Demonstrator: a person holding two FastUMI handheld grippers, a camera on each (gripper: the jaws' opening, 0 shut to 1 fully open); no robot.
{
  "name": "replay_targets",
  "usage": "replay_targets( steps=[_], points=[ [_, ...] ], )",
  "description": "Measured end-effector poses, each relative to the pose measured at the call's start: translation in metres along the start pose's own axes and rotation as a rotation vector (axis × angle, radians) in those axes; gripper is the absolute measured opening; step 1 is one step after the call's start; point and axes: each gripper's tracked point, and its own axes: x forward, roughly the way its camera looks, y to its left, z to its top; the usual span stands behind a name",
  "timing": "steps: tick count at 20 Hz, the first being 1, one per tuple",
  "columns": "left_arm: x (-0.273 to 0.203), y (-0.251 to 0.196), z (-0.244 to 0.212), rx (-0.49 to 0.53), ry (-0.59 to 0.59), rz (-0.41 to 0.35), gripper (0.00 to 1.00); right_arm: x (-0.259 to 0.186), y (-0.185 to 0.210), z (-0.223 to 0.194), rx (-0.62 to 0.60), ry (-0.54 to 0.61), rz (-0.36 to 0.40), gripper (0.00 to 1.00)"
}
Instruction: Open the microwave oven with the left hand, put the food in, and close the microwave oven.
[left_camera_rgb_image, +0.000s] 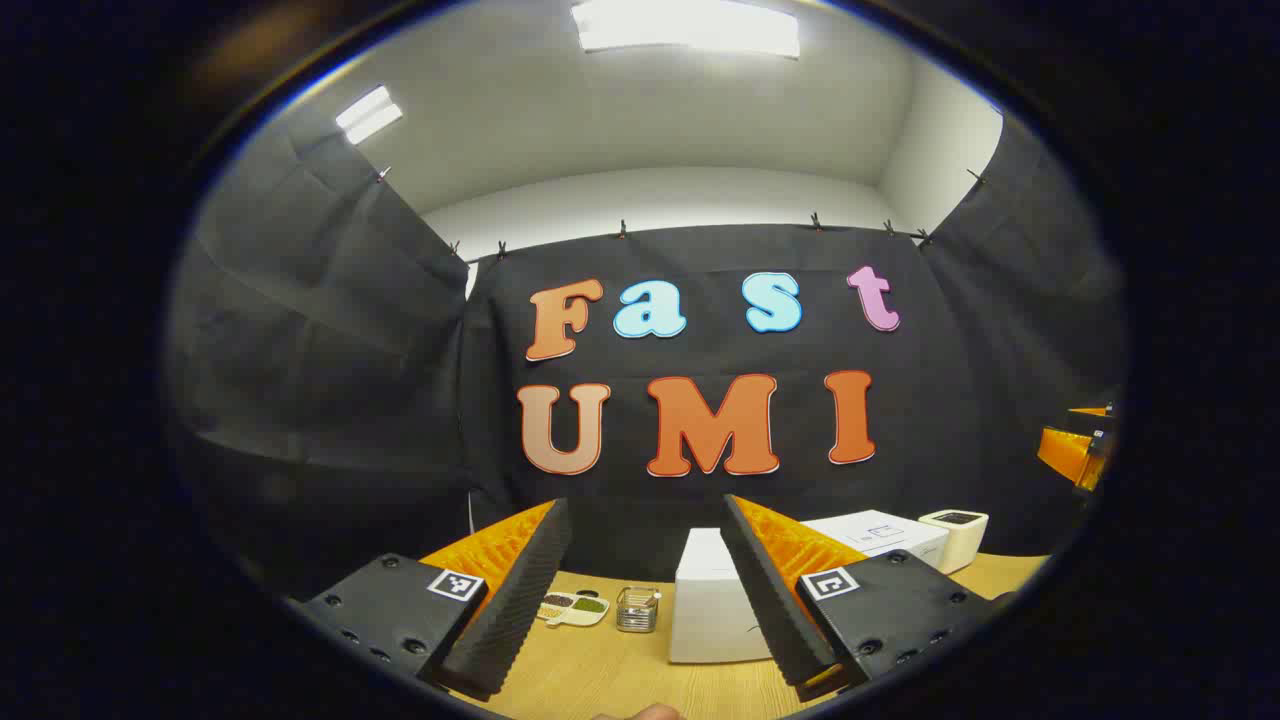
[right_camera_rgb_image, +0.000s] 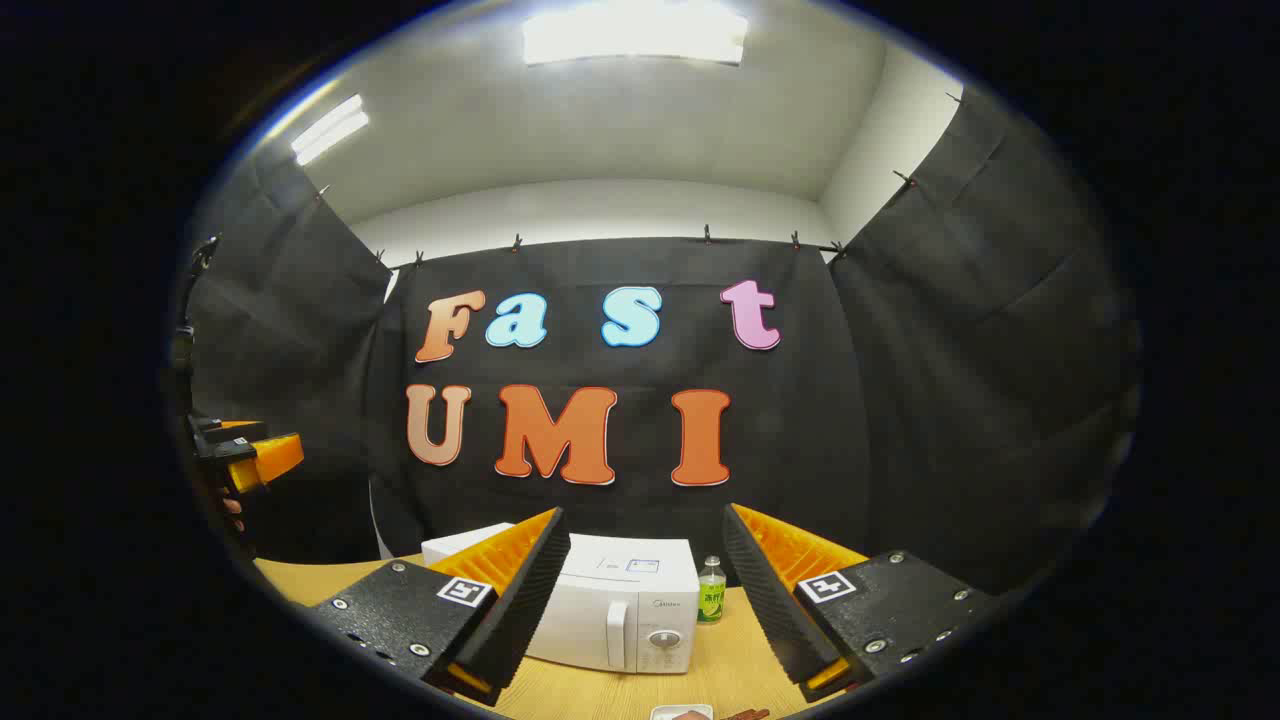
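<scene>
Two grippers raised above wooden table (right_camera_rgb_image: 600, 695), jaws spread wide, nothing held.

Left gripper (left_camera_rgb_image: 645, 590): released, touching nothing; beyond it a white boxy appliance (left_camera_rgb_image: 712, 610), small glass jar (left_camera_rgb_image: 637, 609), divided white dish (left_camera_rgb_image: 573, 607). Right gripper (right_camera_rgb_image: 645, 590): released, empty; white microwave oven (right_camera_rgb_image: 610, 610) standing far on table, door closed, small green bottle (right_camera_rgb_image: 711, 591) just to its right. Near edge: white plate of food (right_camera_rgb_image: 682, 712), partly cut off.

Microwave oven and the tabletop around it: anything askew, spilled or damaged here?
Nothing stands out. The microwave oven sits squarely on the wooden table with its door shut, a small green bottle upright beside it. Both the left gripper and the right gripper hang open, holding nothing.
</scene>
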Motion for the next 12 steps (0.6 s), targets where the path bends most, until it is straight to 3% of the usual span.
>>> replay_targets(
  steps=[12],
  points=[
    [0.016, 0.010, -0.007, 0.022, 0.065, 0.006, 0.98, 0.009, 0.004, 0.002, -0.006, 0.034, -0.002, 0.95]
  ],
)
